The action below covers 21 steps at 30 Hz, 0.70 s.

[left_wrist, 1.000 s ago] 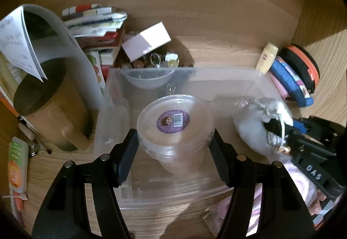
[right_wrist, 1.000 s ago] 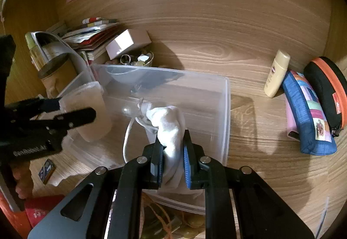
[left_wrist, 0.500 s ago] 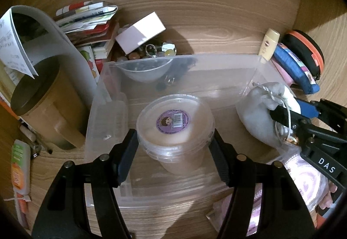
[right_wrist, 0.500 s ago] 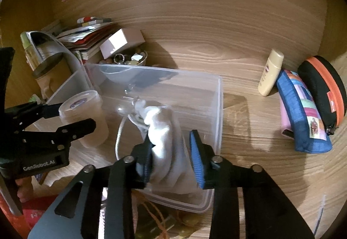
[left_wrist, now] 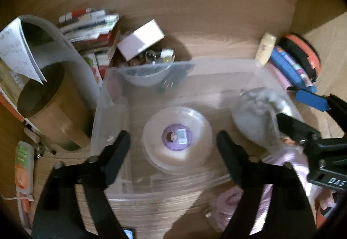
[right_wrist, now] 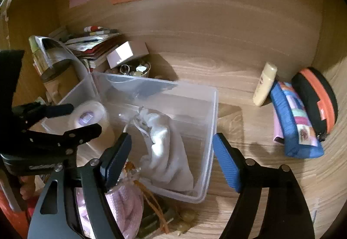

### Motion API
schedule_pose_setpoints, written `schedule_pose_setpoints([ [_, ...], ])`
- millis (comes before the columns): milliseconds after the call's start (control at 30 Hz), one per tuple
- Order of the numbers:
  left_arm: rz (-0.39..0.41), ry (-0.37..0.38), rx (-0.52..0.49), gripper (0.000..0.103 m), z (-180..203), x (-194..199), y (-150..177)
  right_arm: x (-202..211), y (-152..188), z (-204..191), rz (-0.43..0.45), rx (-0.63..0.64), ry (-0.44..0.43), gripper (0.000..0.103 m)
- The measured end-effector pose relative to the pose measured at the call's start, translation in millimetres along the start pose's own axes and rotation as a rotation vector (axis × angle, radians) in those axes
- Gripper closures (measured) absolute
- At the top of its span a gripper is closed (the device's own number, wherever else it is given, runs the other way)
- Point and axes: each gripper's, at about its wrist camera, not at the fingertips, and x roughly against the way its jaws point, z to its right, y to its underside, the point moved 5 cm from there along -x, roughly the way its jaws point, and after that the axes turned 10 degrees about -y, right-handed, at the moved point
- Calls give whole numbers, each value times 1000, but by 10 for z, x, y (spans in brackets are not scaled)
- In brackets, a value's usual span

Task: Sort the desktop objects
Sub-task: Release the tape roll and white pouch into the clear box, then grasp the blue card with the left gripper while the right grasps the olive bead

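The left gripper (left_wrist: pixel 173 138) has spread its black fingers (left_wrist: pixel 118 147) wide and grips nothing; half a second ago they were clamped on the round lidded tub (left_wrist: pixel 176 139), which now sits free between them at the centre of the left wrist view, standing on the floor of the clear plastic bin (left_wrist: pixel 216 63). The right gripper (right_wrist: pixel 172 150) has opened as well: its blue pads (right_wrist: pixel 226 165), which a second ago pinched the white drawstring pouch (right_wrist: pixel 164 152), now stand far apart with nothing between them, and the pouch lies slumped inside the bin (right_wrist: pixel 213 108) at the lower middle of the right wrist view, leaning toward the near wall. Both items look delivered, so this sorting step seems finished and both hands appear free for the next object. Candidates remain outside the bin: a cream bottle (right_wrist: pixel 265 83), a blue pencil case (right_wrist: pixel 295 124) and a black-and-orange case (right_wrist: pixel 314 102) at the right, a pink cloth bundle (right_wrist: pixel 128 202) below the bin at the bottom left. Motion blur smears the left wrist view, so the tub's label cannot be read. The bundle is half hidden behind the right gripper's finger, and the small items in the bowl (left_wrist: pixel 147 77) behind the bin's far wall are too cluttered to name.
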Motion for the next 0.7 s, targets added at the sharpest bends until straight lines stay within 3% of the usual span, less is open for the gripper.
schedule_pose_setpoints([
  [300,71,-50,-36,14,-8,323,5,193,96,6,-13,10,25,24],
  [700,124,-82,5,8,-212,752,156,640,195,-81,35,15,47,21],
])
